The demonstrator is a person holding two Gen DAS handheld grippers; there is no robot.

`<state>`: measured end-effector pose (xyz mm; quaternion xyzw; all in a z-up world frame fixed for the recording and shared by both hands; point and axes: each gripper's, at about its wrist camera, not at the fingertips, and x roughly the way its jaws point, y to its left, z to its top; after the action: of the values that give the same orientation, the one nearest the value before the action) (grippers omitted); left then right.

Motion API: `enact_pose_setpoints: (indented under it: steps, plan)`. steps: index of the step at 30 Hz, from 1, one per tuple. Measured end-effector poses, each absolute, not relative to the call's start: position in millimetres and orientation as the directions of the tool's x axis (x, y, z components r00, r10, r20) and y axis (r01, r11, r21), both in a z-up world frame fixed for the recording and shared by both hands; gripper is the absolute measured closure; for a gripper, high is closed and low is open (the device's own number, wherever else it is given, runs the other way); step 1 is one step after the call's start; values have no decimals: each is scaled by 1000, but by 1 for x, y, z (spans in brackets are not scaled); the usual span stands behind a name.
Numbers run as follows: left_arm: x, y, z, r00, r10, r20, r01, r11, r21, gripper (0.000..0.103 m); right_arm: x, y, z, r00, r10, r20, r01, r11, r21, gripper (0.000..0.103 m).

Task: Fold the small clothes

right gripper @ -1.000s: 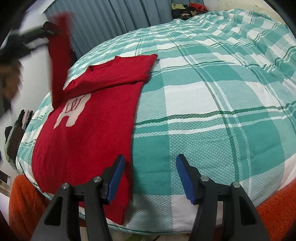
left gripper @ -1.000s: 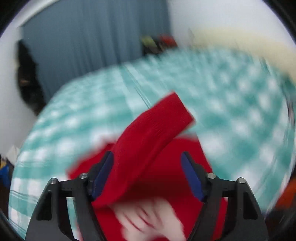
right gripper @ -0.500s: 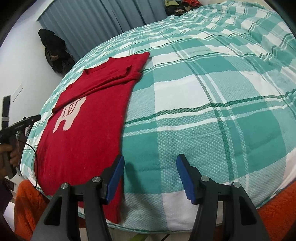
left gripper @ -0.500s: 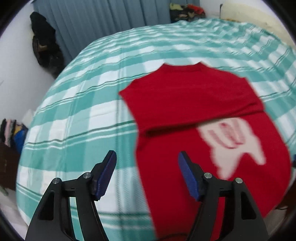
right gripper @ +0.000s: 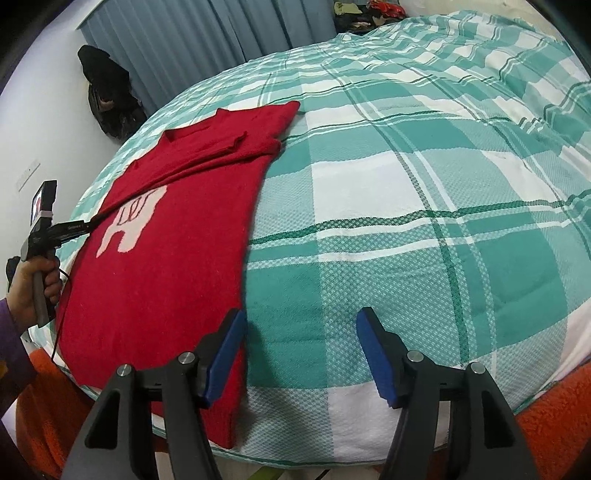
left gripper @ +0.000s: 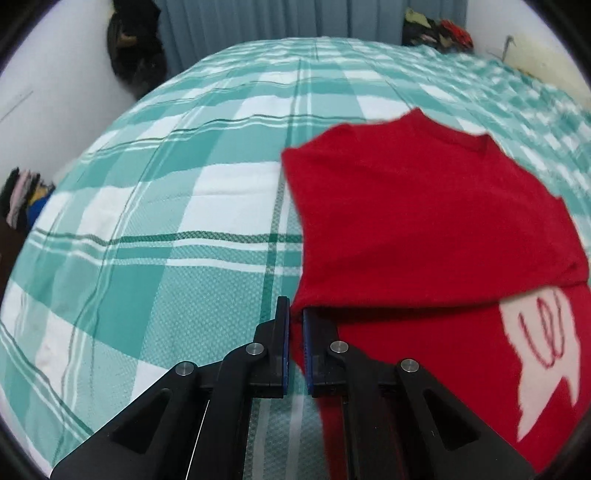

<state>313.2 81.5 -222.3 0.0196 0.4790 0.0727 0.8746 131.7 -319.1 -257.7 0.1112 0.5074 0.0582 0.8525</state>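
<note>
A red sweater point(left gripper: 424, 229) with a white tooth motif point(left gripper: 539, 354) lies flat on the bed, both sleeves folded across its chest. My left gripper point(left gripper: 293, 317) is shut on the sweater's left side edge, just below the folded sleeve. In the right wrist view the sweater point(right gripper: 173, 236) lies at the left, and the left gripper point(right gripper: 86, 225) pinches its far edge. My right gripper point(right gripper: 299, 332) is open and empty, low over the bed beside the sweater's hem corner, its left finger next to the red fabric.
The bed carries a teal and white checked cover point(right gripper: 406, 184). An orange blanket point(right gripper: 554, 417) hangs along its near edge. Grey curtains point(right gripper: 207, 40) and a black bag point(right gripper: 107, 99) stand behind. Piled clothes point(left gripper: 436, 31) lie at the far end.
My left gripper dropped the sleeve across the sweater, moved down to its left side edge, and closed on it. The right gripper stayed open and nearly still.
</note>
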Motion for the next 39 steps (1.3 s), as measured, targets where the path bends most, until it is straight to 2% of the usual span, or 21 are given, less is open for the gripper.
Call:
enact_pose_setpoints:
  steps: [1,2,3,5,7,12,15,16,17,18,19,22,25,26,28,29,30,33,35,38,39]
  plan:
    - [314,82,-222,526,157,-836,-115,987,113,91,132,-319,-259,476,215,-853,12,968,250,38]
    - [314,87,-222,507,154,-848,-147,985,91,82,133,-319,-259,475,218,-852,11,967,253,37]
    - [314,94,-221,486,144,-862,-177,982,64,66,133,-319,-260,474,221,-852,10,966,257,36]
    - [308,106,-215,465,95,-880,-219,976,-11,52,133,-320,-259,474,227,-851,8,965,262,36]
    - [303,115,-204,491,56,-869,-234,970,-70,51,133,-322,-260,474,239,-847,11,961,277,36]
    - [323,144,-177,588,-133,-798,-259,903,-342,50,133,-322,-261,473,244,-846,6,960,280,34]
    - [372,133,-202,480,-257,-839,-221,890,-399,35,134,-318,-262,471,237,-850,-3,964,267,30]
    - [388,124,-219,410,-248,-878,-227,905,-361,39,135,-316,-262,470,232,-851,-5,965,261,30]
    - [395,117,-228,382,-199,-903,-237,923,-304,75,135,-315,-262,470,228,-853,-5,967,256,30]
    - [398,111,-230,382,-169,-909,-228,936,-269,100,136,-315,-262,469,226,-853,-3,967,255,30]
    - [400,106,-227,398,-139,-907,-213,947,-239,100,136,-315,-262,469,227,-853,-2,967,256,30]
    - [399,103,-217,463,9,-887,-205,974,-97,101,135,-317,-261,472,231,-850,-4,966,260,30]
    - [402,108,-237,417,9,-909,-216,972,-89,99,136,-316,-263,470,229,-852,-12,967,253,30]
    - [401,103,-237,423,27,-906,-200,978,-65,95,137,-315,-263,469,226,-854,-14,968,249,29]
    - [396,97,-234,415,40,-909,-201,978,-49,84,137,-315,-263,468,226,-854,-15,968,249,29]
    - [393,98,-230,411,52,-910,-215,976,-42,67,137,-316,-263,468,229,-854,-13,968,252,29]
    - [386,99,-223,421,70,-904,-233,972,-34,54,138,-317,-263,467,232,-853,-10,966,257,29]
    - [363,101,-193,537,45,-843,-207,975,-79,39,137,-318,-263,469,236,-851,-7,965,263,29]
    - [359,89,-194,537,31,-843,-170,983,-72,39,137,-315,-264,470,229,-853,-12,967,253,27]
    - [369,78,-230,408,145,-902,-116,988,106,46,138,-312,-264,468,220,-856,-19,971,239,25]
    - [367,79,-240,390,150,-909,-106,987,117,46,138,-311,-264,468,218,-856,-18,971,237,25]
